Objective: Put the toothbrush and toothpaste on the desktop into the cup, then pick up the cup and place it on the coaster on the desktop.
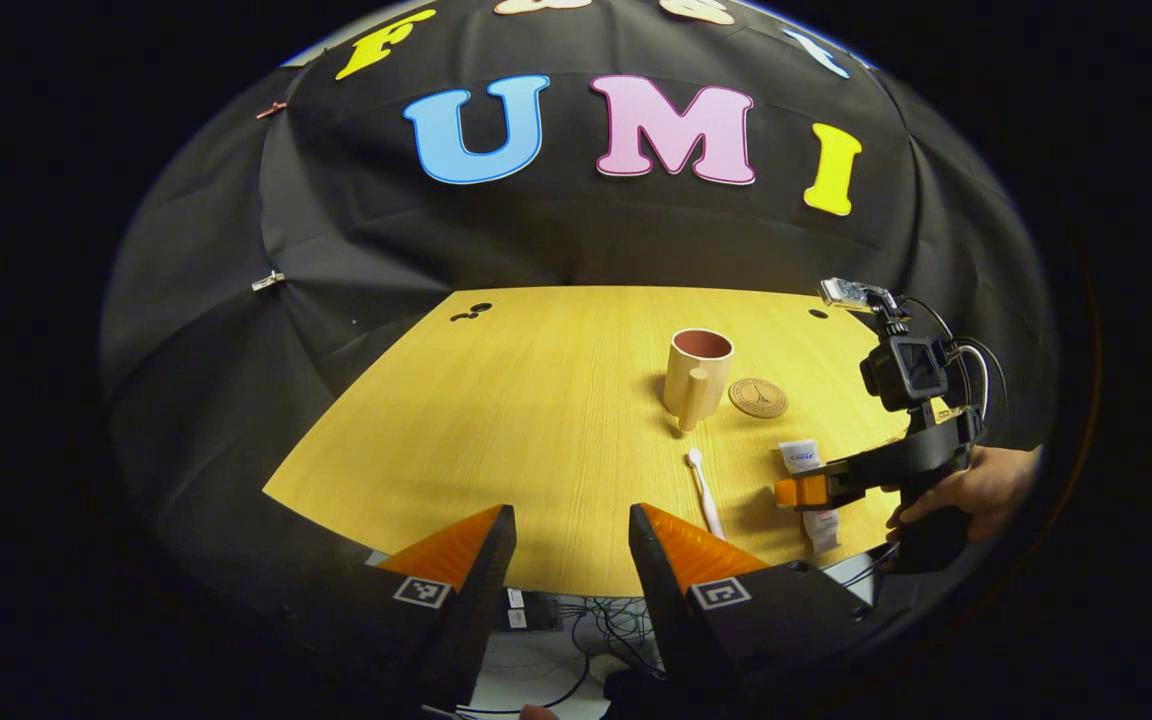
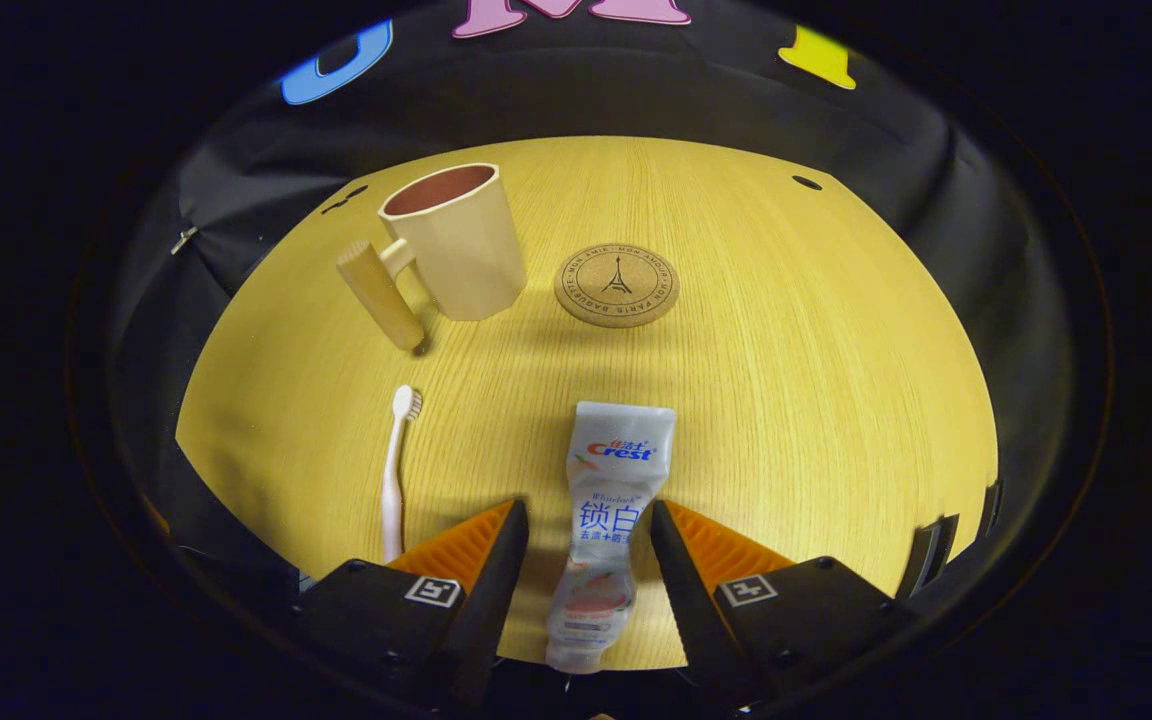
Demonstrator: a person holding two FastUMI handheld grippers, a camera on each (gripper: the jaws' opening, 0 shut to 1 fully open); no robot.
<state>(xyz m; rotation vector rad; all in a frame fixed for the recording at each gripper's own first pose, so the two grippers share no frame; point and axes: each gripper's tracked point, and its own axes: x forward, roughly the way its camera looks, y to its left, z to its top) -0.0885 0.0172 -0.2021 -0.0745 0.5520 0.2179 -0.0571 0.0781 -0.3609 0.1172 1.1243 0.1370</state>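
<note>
A beige cup (image 1: pixel 698 375) (image 2: pixel 456 245) with a peg handle stands upright near the table's middle. Just right of it lies a round cork coaster (image 1: pixel 758 397) (image 2: pixel 616 285). The white toothbrush (image 1: pixel 706 492) (image 2: pixel 393 470) lies flat nearer the front edge. The white toothpaste tube (image 1: pixel 800 456) (image 2: pixel 611 500) lies flat between the fingers of my right gripper (image 1: pixel 801 492) (image 2: pixel 586 512), which straddles its lower half, open, with a gap on the left side. My left gripper (image 1: pixel 571 520) hovers open over the front edge, left of the toothbrush, holding nothing.
The yellow wooden table (image 1: pixel 496 420) (image 2: pixel 816 380) has small dark holes at its far corners. A hand (image 1: pixel 966 490) holds the right gripper at the table's right. Cables hang below the front edge (image 1: pixel 606 625).
</note>
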